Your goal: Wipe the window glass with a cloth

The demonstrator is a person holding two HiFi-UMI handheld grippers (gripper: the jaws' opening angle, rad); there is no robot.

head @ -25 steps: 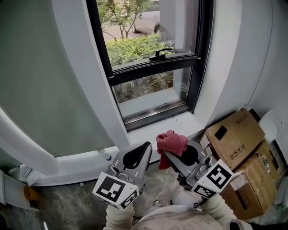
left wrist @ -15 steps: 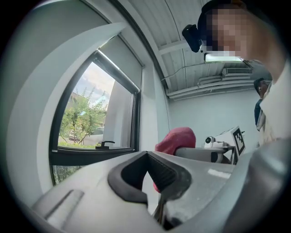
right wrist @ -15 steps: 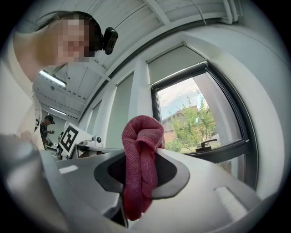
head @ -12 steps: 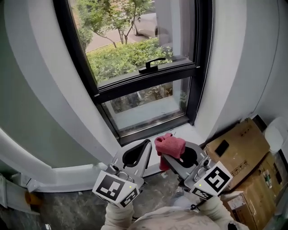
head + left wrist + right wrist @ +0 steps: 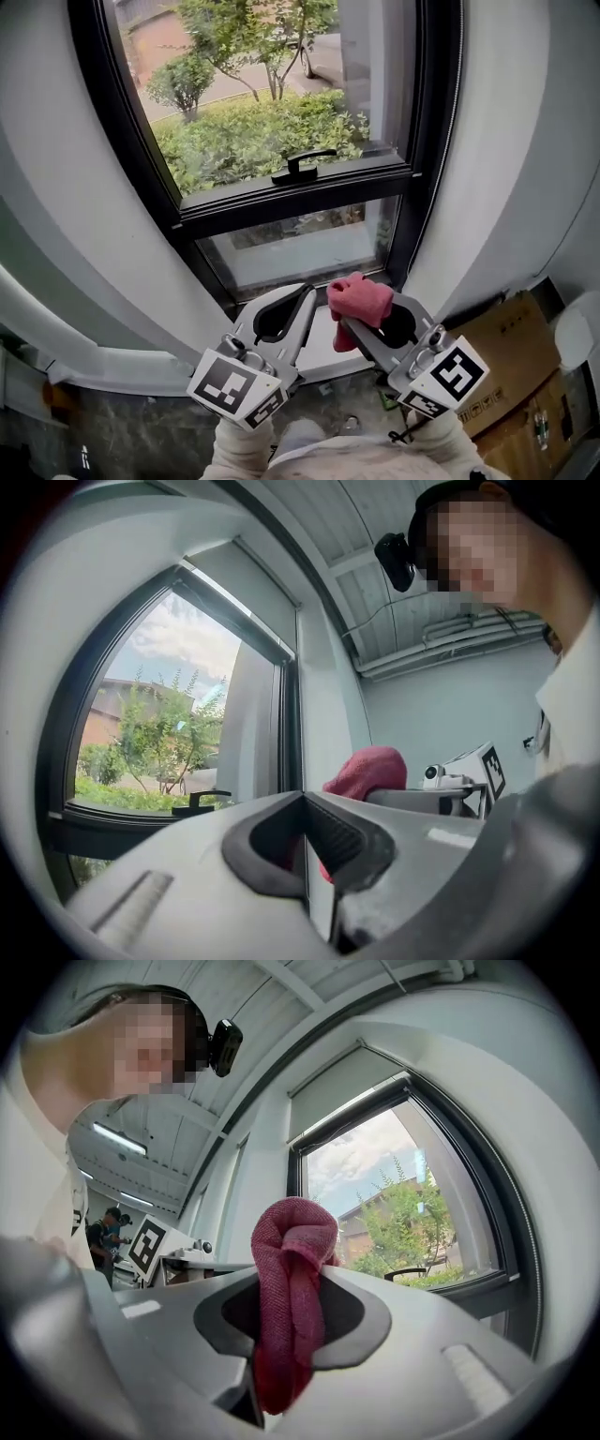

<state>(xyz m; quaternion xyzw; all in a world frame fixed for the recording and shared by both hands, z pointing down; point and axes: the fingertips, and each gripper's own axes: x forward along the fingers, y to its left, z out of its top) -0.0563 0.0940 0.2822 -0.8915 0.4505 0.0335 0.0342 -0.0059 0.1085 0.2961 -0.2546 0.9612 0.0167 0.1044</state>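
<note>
The left gripper point(image 5: 302, 295) and right gripper point(image 5: 366, 315) sit just beside each other at lower centre, the red cloth point(image 5: 359, 298) filling the gap between them, and the way ahead to the lower pane point(image 5: 300, 251) lies open. At mid-frame the black crossbar point(image 5: 291, 199) and the window handle point(image 5: 302, 166) on it interrupt the path to the broad upper pane point(image 5: 253, 94). White walls point(image 5: 56, 206) hem in both sides, and a cardboard box point(image 5: 506, 342) crowds the lower right.
</note>
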